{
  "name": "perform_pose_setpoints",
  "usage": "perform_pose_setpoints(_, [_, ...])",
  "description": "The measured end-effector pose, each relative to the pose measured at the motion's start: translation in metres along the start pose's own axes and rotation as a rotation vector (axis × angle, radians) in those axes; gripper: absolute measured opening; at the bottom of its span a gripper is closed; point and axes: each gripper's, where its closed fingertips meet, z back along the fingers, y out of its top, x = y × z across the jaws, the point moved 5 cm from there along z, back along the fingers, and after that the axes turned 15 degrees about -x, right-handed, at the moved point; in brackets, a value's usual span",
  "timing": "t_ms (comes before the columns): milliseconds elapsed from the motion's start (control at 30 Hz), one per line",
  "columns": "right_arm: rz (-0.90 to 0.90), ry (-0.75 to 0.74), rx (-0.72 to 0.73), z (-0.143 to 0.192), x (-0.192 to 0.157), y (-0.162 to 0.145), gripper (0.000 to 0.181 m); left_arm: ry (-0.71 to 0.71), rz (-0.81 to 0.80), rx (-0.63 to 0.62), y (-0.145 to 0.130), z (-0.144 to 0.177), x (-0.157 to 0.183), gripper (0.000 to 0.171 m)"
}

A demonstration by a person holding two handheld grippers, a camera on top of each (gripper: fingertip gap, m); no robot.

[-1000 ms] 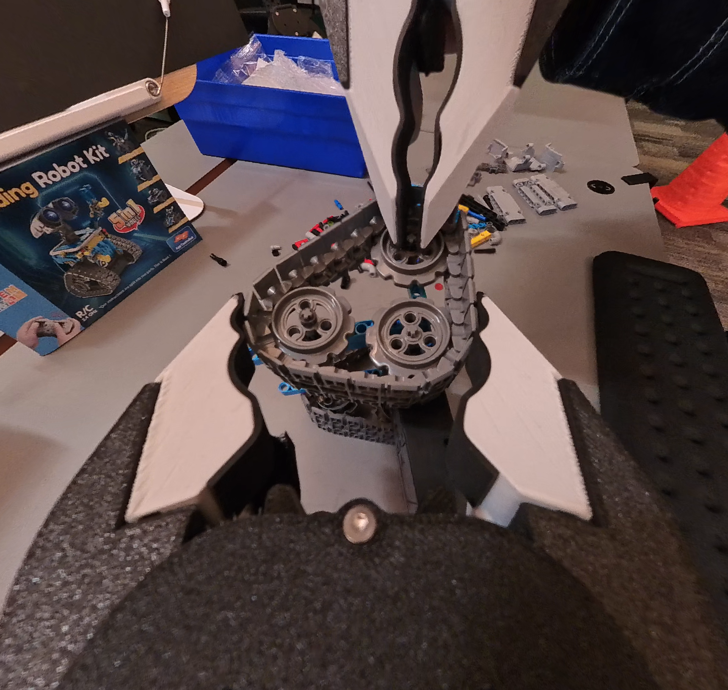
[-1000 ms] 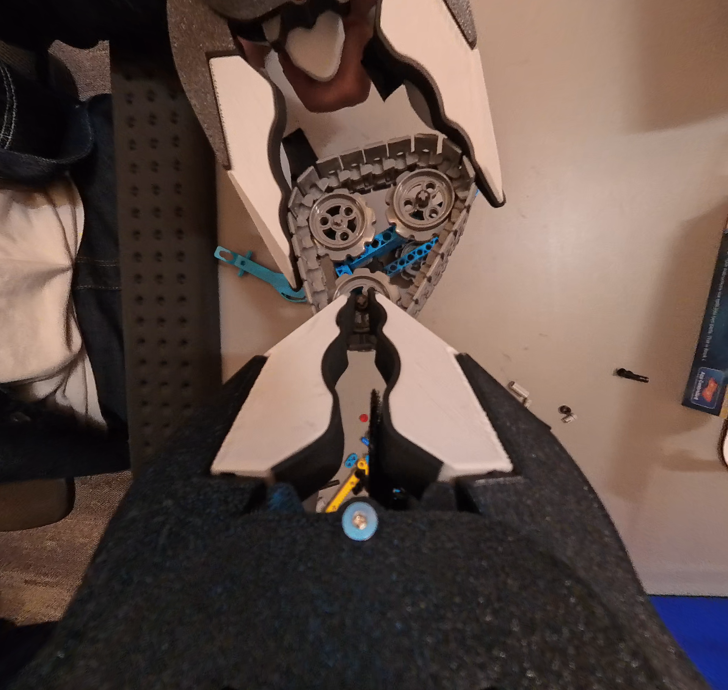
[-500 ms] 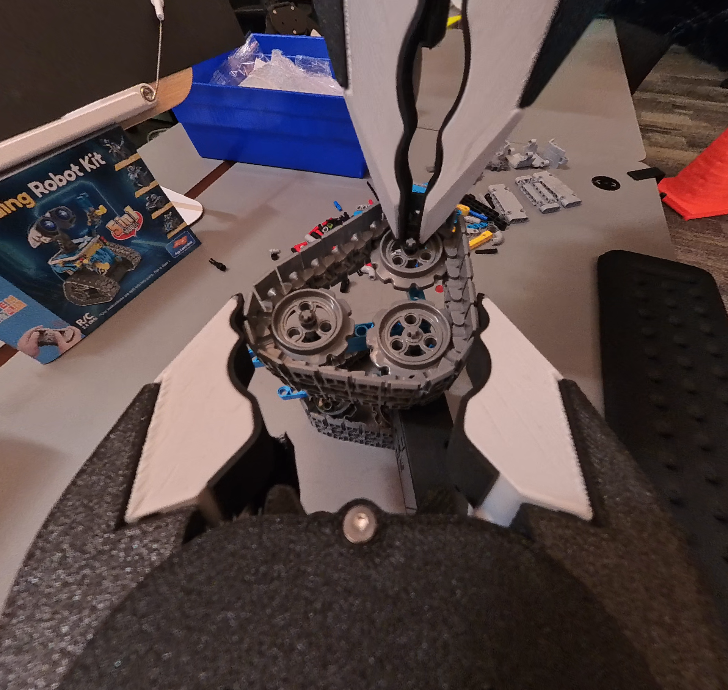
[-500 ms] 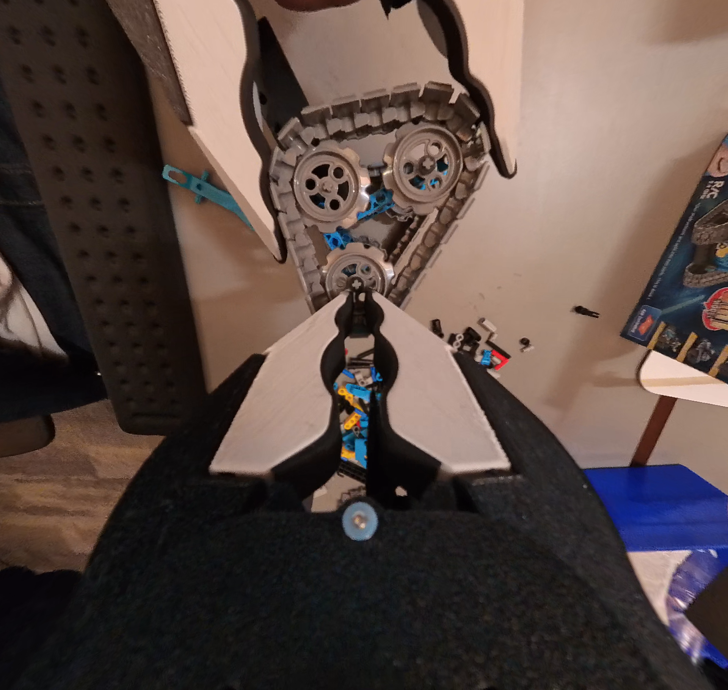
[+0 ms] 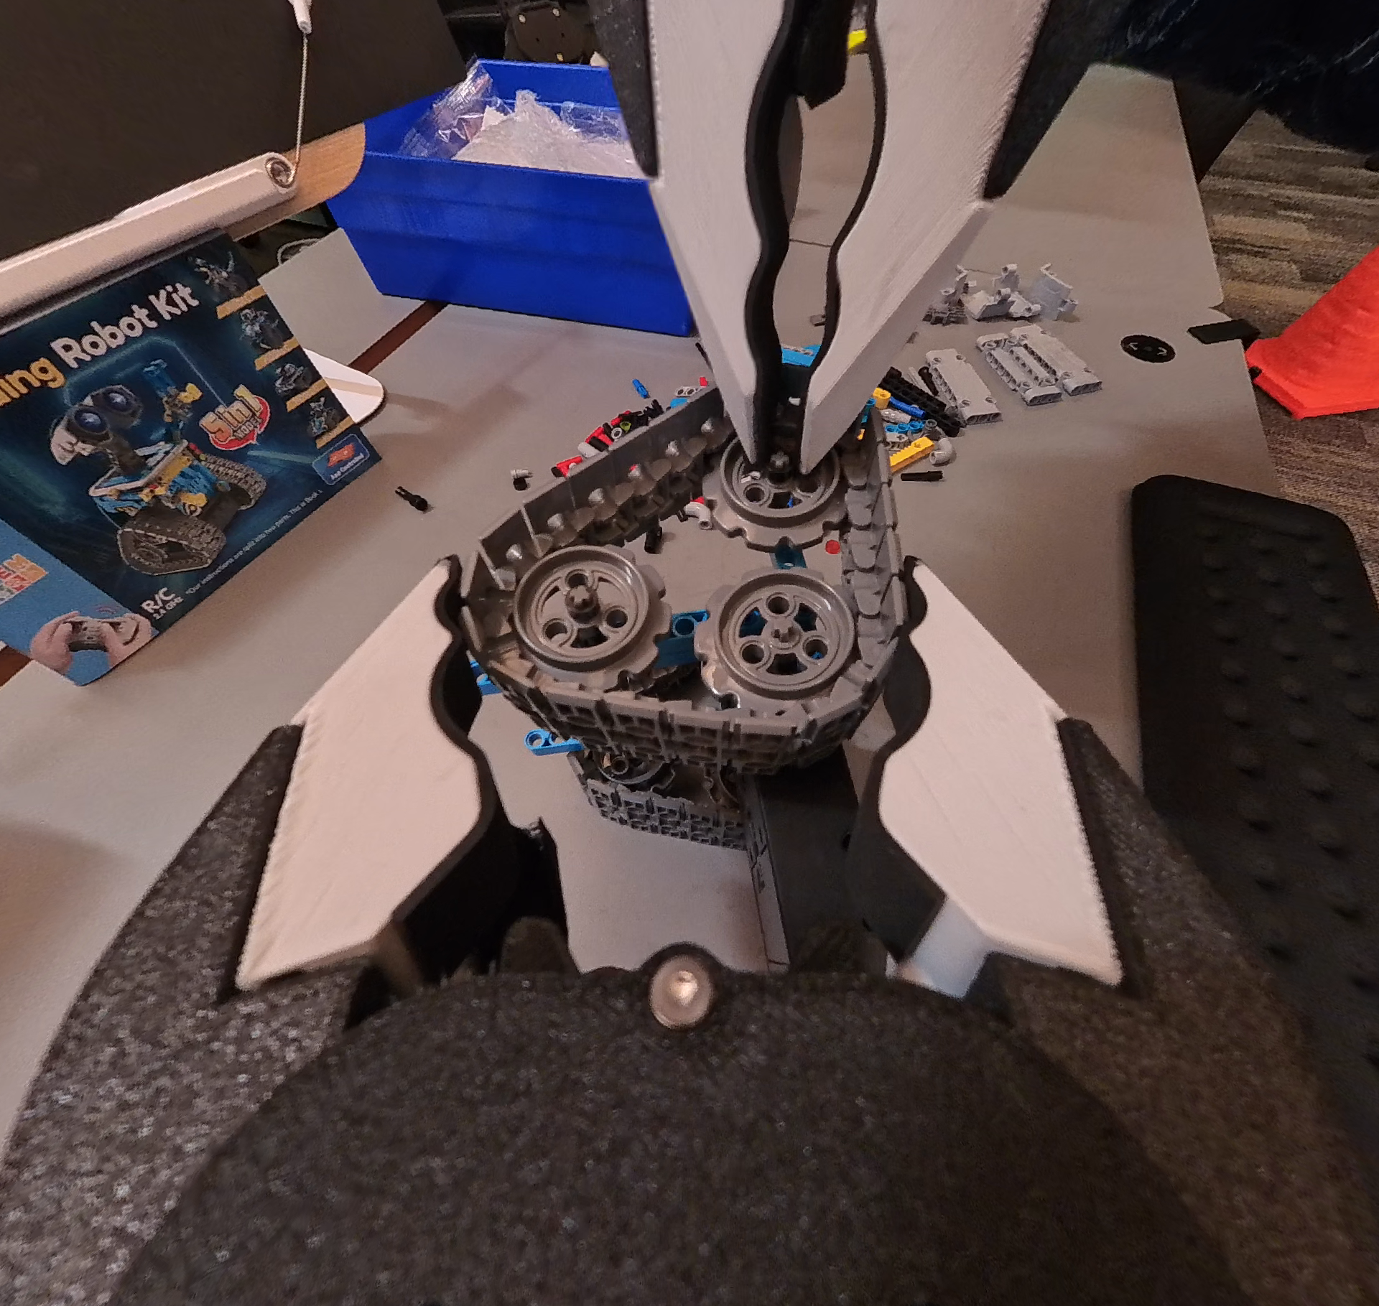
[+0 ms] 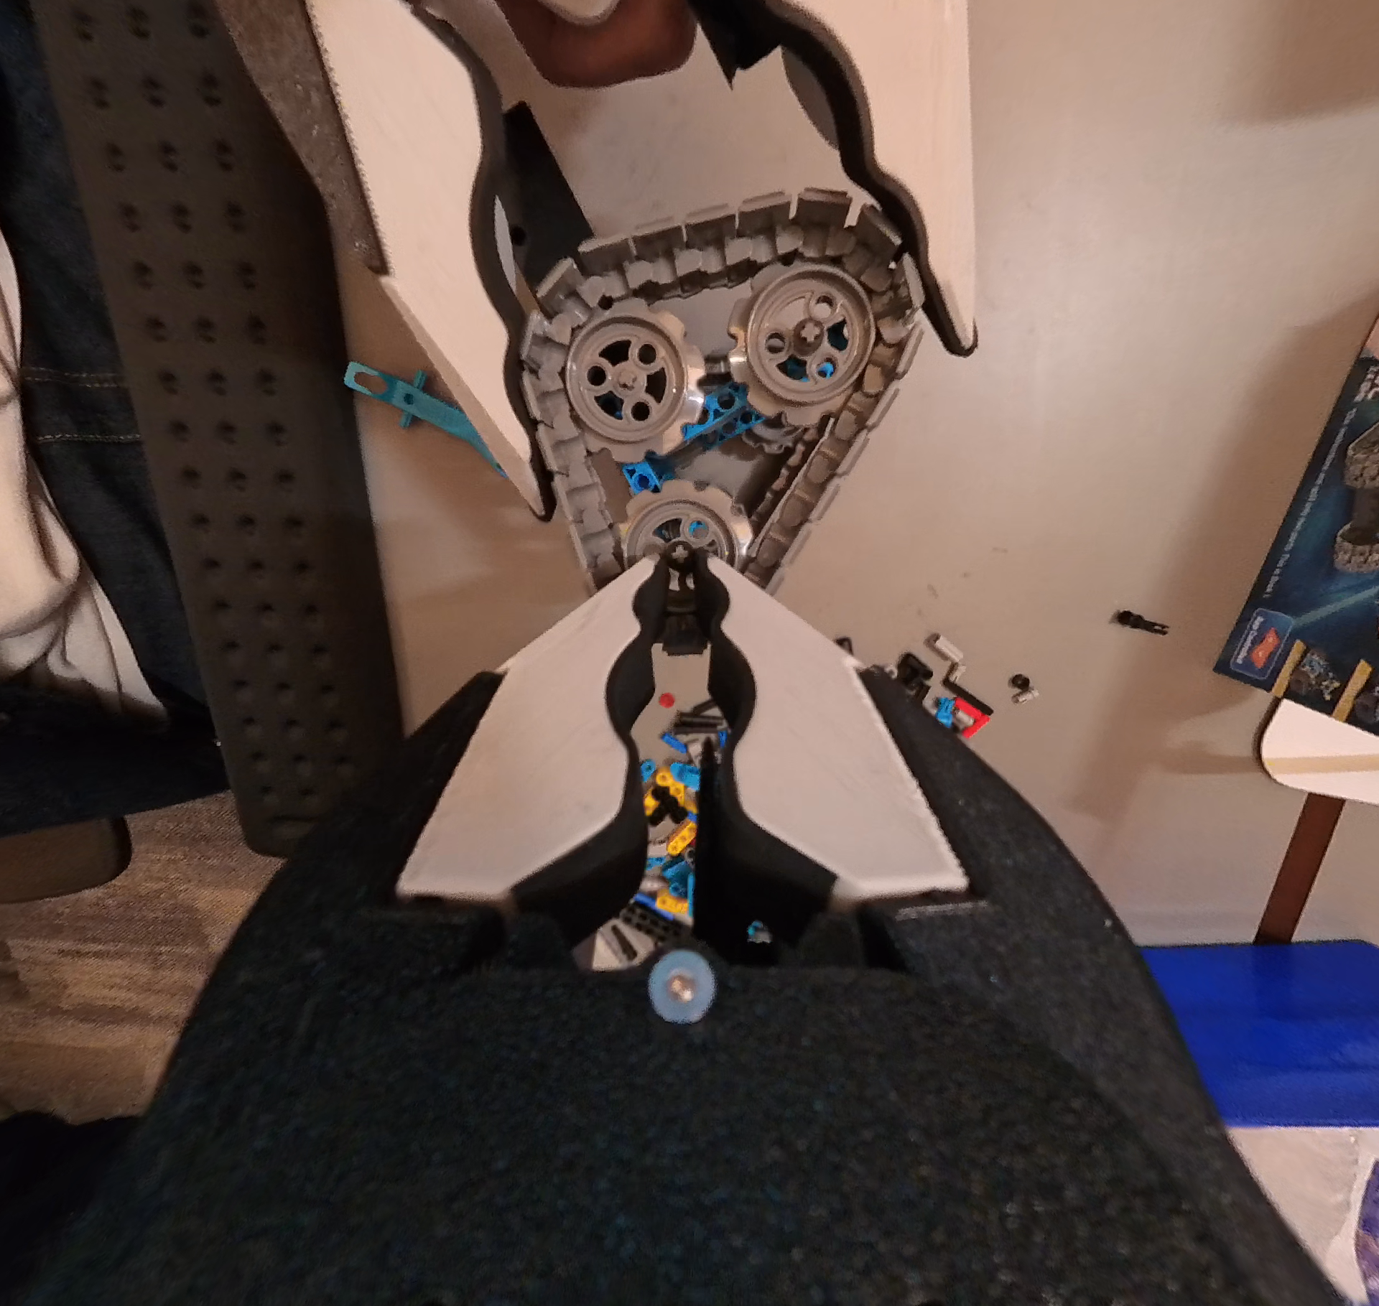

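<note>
Grey table (image 5: 224,748) cluttered with loose toy bits, and the left gripper (image 5: 675,643) is clamped around a tracked wheel assembly (image 5: 686,621) held above its middle, while the right gripper (image 6: 680,569) pinches a small black axle pin (image 6: 680,552) at the far wheel; looks light, rigid, probably snaps apart easily.

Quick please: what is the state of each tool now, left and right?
Left tool: closed on the grey tracked wheel assembly, gripping both its sides.
Right tool: closed on a small dark axle pin at the assembly's far wheel.
</note>
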Motion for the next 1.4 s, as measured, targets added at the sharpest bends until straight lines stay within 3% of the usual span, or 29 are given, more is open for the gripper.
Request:
perform_pose_setpoints(200, [-0.039, 0.075, 0.268, -0.003, 0.003, -0.009, 0.002, 0.005, 0.015, 0.002, -0.001, 0.0, -0.001, 0.111])
perform_pose_setpoints(333, [-0.09, 0.091, 0.356, -0.006, 0.004, -0.015, 0.004, -0.001, 0.015, 0.002, 0.001, -0.002, -0.001, 0.111])
perform_pose_setpoints(467, [-0.062, 0.052, 0.323, -0.001, -0.006, -0.006, 0.011, 0.006, 0.006, -0.003, 0.001, -0.002, 0.0, 0.112])
perform_pose_setpoints(633, [-0.066, 0.028, 0.26, 0.0, -0.006, -0.005, 0.0, 0.006, 0.008, -0.002, 0.0, -0.001, 0.0, 0.112])
perform_pose_setpoints(733, [-0.093, -0.02, 0.218, 0.003, -0.001, -0.013, 0.01, -0.001, 0.012, 0.001, 0.0, -0.001, -0.001, 0.112])
perform_pose_setpoints(1133, [-0.073, 0.011, 0.182, -0.005, -0.001, -0.008, 0.005, 0.009, 0.003, -0.004, 0.001, -0.002, 0.001, 0.112])
perform_pose_setpoints(1267, [-0.093, 0.065, 0.356, -0.004, 0.001, -0.01, 0.004, 0.003, 0.012, 0.001, -0.001, -0.001, -0.001, 0.112])
perform_pose_setpoints(1333, [-0.107, 0.22, 0.654, 0.028, -0.002, -0.005, 0.004, 0.015, -0.004, -0.002, 0.001, -0.003, 0.001, 0.111])
perform_pose_setpoints(1367, [-0.128, 0.207, 0.742, 0.045, 0.004, -0.008, 0.003, 0.021, -0.008, -0.002, 0.002, -0.004, 0.002, 0.111])
perform_pose_setpoints(1400, [-0.143, 0.124, 0.691, 0.046, 0.01, -0.014, 0.004, 0.023, -0.01, -0.002, 0.003, -0.004, 0.003, 0.111])
